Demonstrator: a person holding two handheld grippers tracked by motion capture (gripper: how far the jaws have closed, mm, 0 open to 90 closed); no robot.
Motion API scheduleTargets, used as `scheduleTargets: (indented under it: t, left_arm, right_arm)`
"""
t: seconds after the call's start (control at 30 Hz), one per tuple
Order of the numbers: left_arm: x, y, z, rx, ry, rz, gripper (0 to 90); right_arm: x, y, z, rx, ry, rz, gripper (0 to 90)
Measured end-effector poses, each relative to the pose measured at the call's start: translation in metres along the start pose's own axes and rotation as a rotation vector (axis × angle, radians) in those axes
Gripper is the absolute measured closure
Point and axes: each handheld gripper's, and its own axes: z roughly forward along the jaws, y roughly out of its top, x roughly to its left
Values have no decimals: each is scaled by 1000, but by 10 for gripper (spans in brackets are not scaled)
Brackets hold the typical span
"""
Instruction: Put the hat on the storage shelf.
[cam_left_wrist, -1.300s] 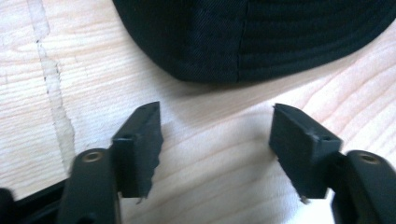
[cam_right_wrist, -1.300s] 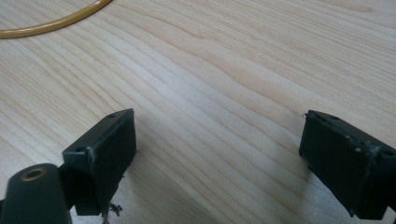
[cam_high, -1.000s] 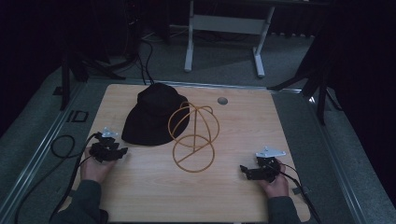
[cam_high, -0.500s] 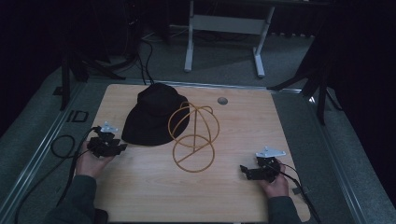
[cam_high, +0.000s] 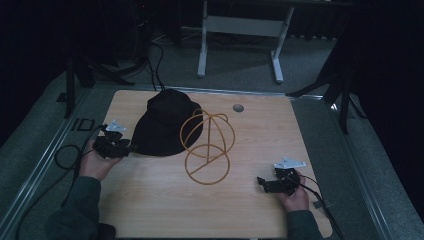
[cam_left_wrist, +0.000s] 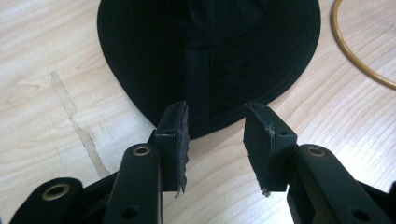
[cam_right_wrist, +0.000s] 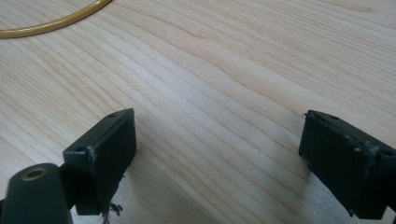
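Observation:
A black bucket hat (cam_high: 165, 125) lies on the wooden table (cam_high: 150, 210), left of centre. Against its right side stands a gold wire hat stand (cam_high: 206, 145) with a round base ring. My left gripper (cam_high: 131, 147) sits at the hat's left brim, open, its jaws straddling the brim edge (cam_left_wrist: 212, 126) with a narrow gap. The hat (cam_left_wrist: 210, 56) spreads across the top of the left gripper view, with the stand's ring (cam_left_wrist: 355, 51) at the right. My right gripper (cam_high: 260, 181) rests low at the table's right front, wide open over bare wood (cam_right_wrist: 219, 93); the stand's ring (cam_right_wrist: 51, 23) shows far off.
A small grey round disc (cam_high: 238, 107) lies near the table's back edge. Cables (cam_high: 65, 155) trail off the left side onto the grey floor. A white frame (cam_high: 240, 30) stands behind the table. A pale scuffed streak (cam_left_wrist: 74, 126) marks the wood left of the hat.
My left gripper has moved forward and toward the hat's brim. The right gripper, hat and stand have stayed put.

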Motion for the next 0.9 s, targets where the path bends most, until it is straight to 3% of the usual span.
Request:
scheduleTargets:
  t: [0.57, 0.9]
  left_arm:
    - [5, 39, -9, -9, -2, 43, 594]
    - [11, 58, -3, 13, -2, 36, 596]
  right_arm:
    - [0, 0, 0, 0, 0, 0, 110]
    - [0, 0, 0, 0, 0, 0, 110]
